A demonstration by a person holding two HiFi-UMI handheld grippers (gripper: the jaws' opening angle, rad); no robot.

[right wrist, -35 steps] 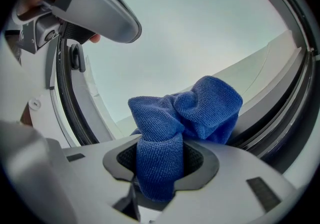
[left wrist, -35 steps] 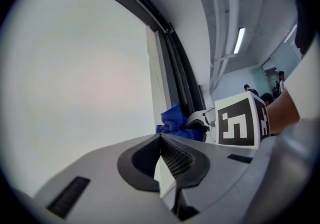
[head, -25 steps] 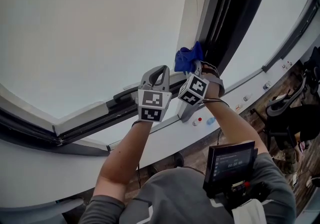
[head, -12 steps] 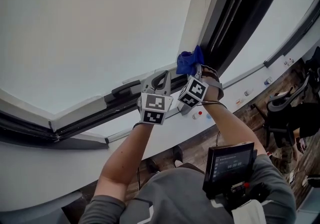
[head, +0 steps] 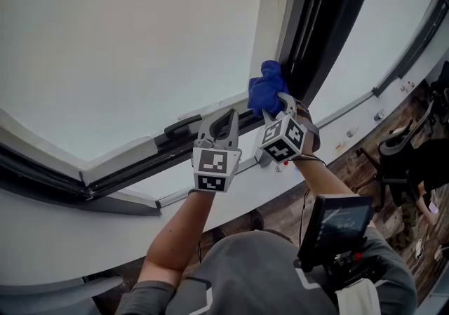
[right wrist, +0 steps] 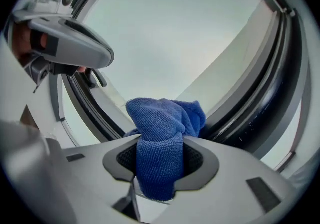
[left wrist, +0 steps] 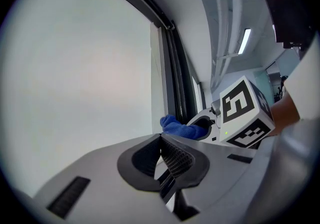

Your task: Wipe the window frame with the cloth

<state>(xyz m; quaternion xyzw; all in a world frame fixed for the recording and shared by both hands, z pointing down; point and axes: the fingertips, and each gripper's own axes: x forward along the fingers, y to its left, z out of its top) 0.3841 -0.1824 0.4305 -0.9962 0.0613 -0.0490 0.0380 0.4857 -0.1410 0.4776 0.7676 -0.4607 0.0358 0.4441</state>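
A bunched blue cloth (head: 266, 92) (right wrist: 162, 138) (left wrist: 177, 126) is clamped in my right gripper (head: 275, 105) (right wrist: 160, 160), which is shut on it. The cloth presses against the dark upright window frame (head: 319, 22) (right wrist: 272, 98) near its lower corner, where it meets the lower frame rail (head: 140, 159). My left gripper (head: 224, 118) (left wrist: 165, 155) sits just left of the right one, near the rail, with its jaws closed together and nothing between them. The right gripper's marker cube (left wrist: 245, 113) shows in the left gripper view.
A black window handle (head: 181, 126) (right wrist: 95, 78) lies on the lower rail just left of the left gripper. A white sill (head: 330, 138) runs below with small items on it. A chair (head: 403, 145) stands on the floor at right.
The right gripper has carried the cloth slightly upward along the upright frame. The left gripper has shifted a little to the right and stays shut.
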